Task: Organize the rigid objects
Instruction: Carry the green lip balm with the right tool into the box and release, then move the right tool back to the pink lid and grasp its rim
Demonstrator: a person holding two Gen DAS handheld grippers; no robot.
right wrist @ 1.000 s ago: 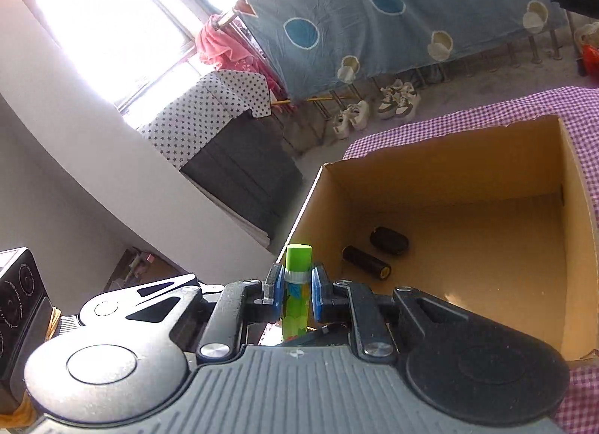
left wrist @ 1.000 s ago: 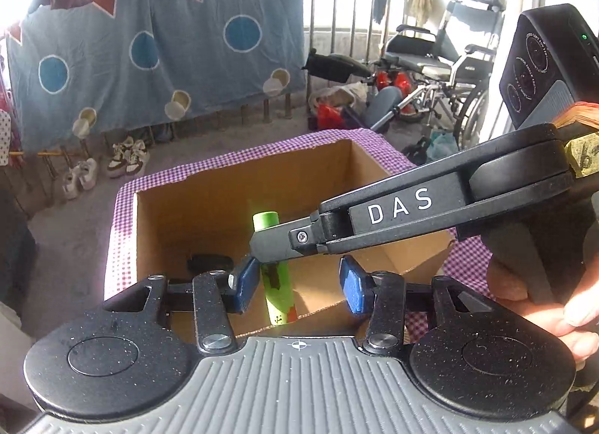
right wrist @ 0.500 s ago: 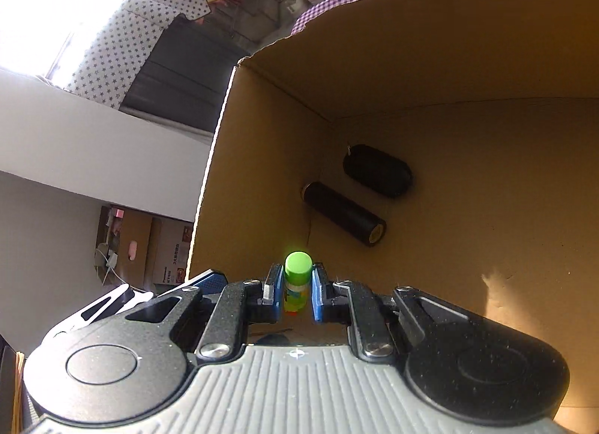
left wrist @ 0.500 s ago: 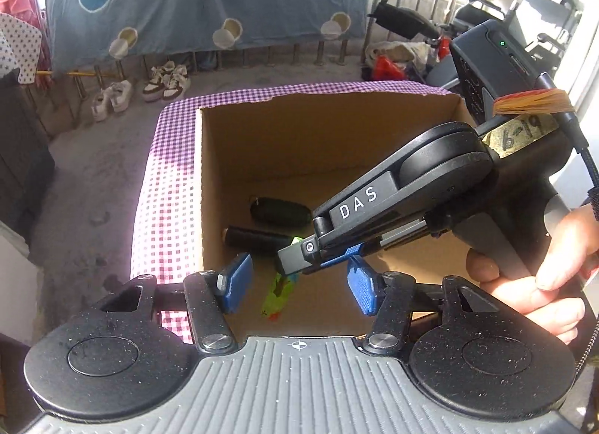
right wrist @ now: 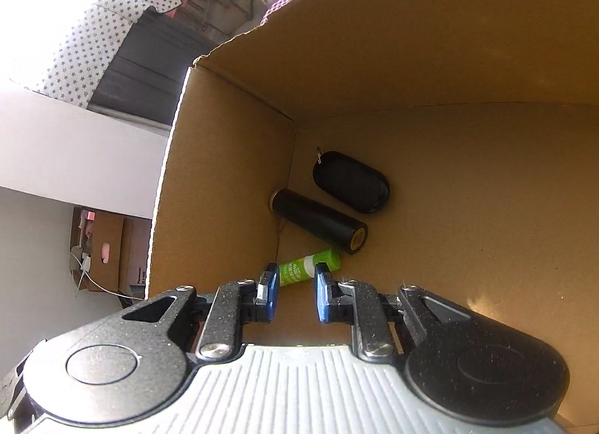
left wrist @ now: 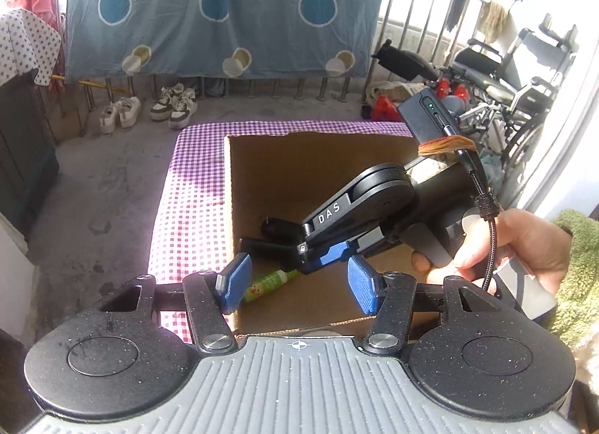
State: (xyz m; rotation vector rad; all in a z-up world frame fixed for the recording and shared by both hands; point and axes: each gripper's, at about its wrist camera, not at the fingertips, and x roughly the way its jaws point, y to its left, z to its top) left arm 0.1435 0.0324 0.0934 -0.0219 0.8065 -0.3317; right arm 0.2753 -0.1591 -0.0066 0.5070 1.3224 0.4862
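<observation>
A green glue stick [right wrist: 310,268] lies on the floor of the open cardboard box [right wrist: 449,60], near its left wall; it also shows in the left wrist view [left wrist: 270,280]. My right gripper [right wrist: 295,293] is open and empty just above it, inside the box. A black cylinder [right wrist: 319,220] and a black oval key fob [right wrist: 351,182] lie beside the stick. My left gripper [left wrist: 295,286] is open and empty over the box's [left wrist: 258,168] near edge, with the right gripper's body [left wrist: 374,209] in front of it.
The box stands on a purple checked cloth [left wrist: 187,190]. Beyond are a concrete floor with shoes [left wrist: 174,106], a railing hung with a blue sheet [left wrist: 224,11], and a wheelchair [left wrist: 516,71] at the right. A green towel [left wrist: 576,265] lies at the right edge.
My right gripper lowered the glue stick into the box, opened and let it go; the stick now lies flat. My left gripper drew back and rose a little.
</observation>
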